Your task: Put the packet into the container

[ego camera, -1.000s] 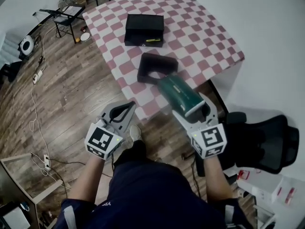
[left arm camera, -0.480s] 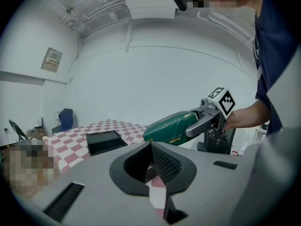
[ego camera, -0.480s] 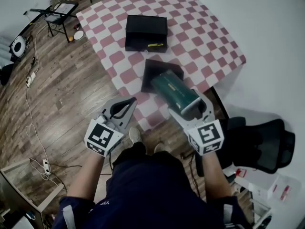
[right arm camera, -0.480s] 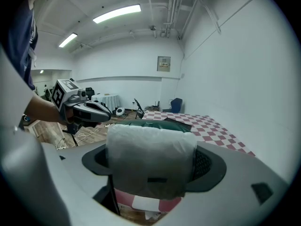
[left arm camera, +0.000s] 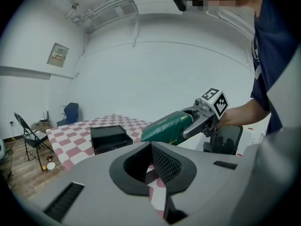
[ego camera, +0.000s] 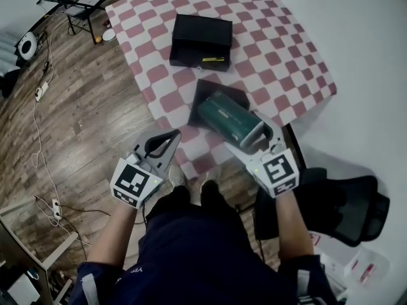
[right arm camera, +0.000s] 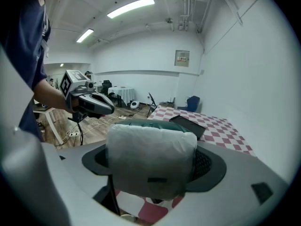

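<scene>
The right gripper [ego camera: 253,137] is clamped on the pale end of the green packet [ego camera: 226,114]. Over the last 1 second the packet has moved forward to hang over the open black container [ego camera: 205,91], so lowering and release look near. The left gripper [ego camera: 168,143] hangs beside the checked table [ego camera: 280,49], jaws together, empty.

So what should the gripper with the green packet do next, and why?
Probably lower the right gripper a little and ease the green packet down into the near black container. The packet is clamped in that gripper, tilted over the container, and does not seem to rest inside yet.
</scene>
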